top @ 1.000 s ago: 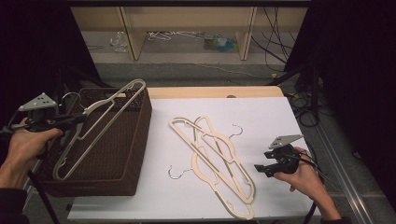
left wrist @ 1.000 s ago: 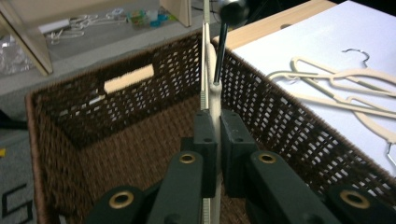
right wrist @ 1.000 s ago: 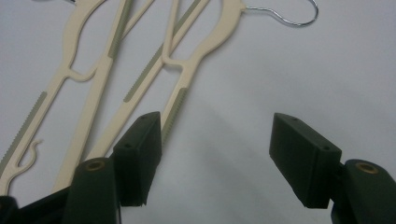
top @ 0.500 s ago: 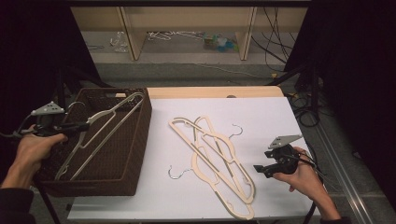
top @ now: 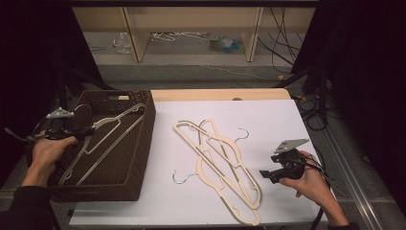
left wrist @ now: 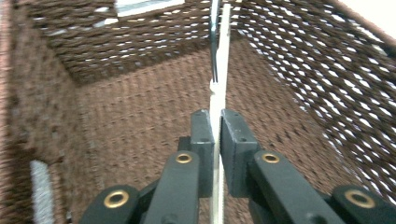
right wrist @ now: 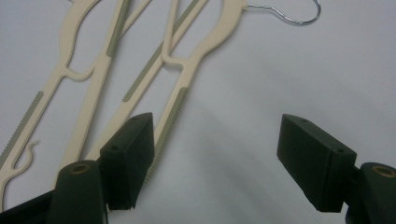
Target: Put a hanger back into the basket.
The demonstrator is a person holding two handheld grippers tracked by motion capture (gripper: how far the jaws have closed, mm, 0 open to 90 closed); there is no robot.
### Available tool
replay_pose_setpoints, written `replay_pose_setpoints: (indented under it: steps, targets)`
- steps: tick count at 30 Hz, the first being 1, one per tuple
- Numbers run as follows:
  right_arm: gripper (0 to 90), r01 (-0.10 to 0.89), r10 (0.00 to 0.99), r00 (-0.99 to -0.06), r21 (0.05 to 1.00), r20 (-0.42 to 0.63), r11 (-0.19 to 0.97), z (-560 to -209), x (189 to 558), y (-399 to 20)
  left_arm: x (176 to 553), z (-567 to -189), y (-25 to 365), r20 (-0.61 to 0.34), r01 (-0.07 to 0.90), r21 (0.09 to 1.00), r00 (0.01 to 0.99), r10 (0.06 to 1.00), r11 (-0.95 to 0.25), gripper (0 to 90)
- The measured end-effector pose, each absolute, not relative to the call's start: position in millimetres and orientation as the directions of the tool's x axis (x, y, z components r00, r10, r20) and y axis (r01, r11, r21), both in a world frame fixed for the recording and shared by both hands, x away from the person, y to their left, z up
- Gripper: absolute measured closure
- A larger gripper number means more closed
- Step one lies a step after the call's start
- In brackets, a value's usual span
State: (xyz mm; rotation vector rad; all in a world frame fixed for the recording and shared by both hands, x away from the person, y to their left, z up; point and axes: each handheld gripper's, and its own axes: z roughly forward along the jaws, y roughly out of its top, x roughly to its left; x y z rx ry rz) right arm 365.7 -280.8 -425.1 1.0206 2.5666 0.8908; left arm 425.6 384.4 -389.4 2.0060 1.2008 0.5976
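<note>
**Hanger going into basket: left grip sound, right gripper standing by**

The white table [top: 268, 120] carries a dark woven basket [top: 143, 143] at its left end and a loose cluster of cream hangers [top: 218, 167] on the bare surface to the right.

The hanger in hand [top: 107, 139], also cream, lies slanted inside the basket. Its far end rests toward the basket's far right corner, and its near part runs back to the left gripper [top: 88, 130]. In the left gripper view the pads are closed on the thin edge of this hanger [left wrist: 219, 88], which rises straight ahead of the fingertips with the basket floor beyond and woven walls on either side. The grip sits square and centred, with no visible slip.

The right gripper [top: 265, 175] rests just right of the cluster. Its jaws have just been opening and now stand wide, with nothing between them. In the right gripper view one cream arm [right wrist: 175, 107] passes just beside the left-hand pad [right wrist: 128, 154], untouched.

Judgement: the step in hand is laying the held hanger flat in the basket. To do it well, lower the near end until the frame rests on the floor before parting the pads. Keep the wire hook clear of the weave, where it could snag. Withdraw straight back along the hanger's line.
</note>
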Motion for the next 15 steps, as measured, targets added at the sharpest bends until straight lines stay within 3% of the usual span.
replay_pose_setpoints:
  steps: [1,2,4,5,8,10,15]
  targets:
    - [28.6,0.566,0.694,-0.72,0.597,0.022,0.569,-423.5,364.3,-280.4,425.6,-390.6,383.7,0.021,0.561,0.771,0.452,0.892,-0.302,82.6]
    - [28.5,0.566,0.697,-0.717,0.602,0.023,0.563,-424.5,363.9,-279.7,426.7,-388.2,387.6,0.078,0.554,0.743,0.484,0.871,-0.375,82.1]
    - [28.6,0.555,0.687,-0.727,0.6,0.012,0.577,-425.0,364.6,-279.9,424.9,-391.4,385.2,0.066,0.593,0.731,0.43,0.9,-0.337,78.8]
    - [28.6,0.551,0.683,-0.731,0.6,0.011,0.58,-425.1,364.8,-279.7,423.5,-392.3,384.9,0.064,0.608,0.73,0.395,0.916,-0.313,71.6]
    - [28.6,0.55,0.687,-0.726,0.607,0.008,0.574,-425.9,364.4,-278.9,419.7,-392.1,388.5,0.062,0.628,0.722,0.358,0.932,-0.29,68.7]
    - [28.6,0.553,0.687,-0.726,0.604,0.012,0.574,-426.1,364.4,-278.6,415.7,-391.3,388.4,0.068,0.641,0.724,0.299,0.952,-0.253,61.5]
    - [28.6,0.559,0.684,-0.729,0.591,0.017,0.581,-426.3,364.3,-277.8,410.4,-385.3,388.4,0.066,0.631,0.737,0.293,0.954,-0.244,57.8]
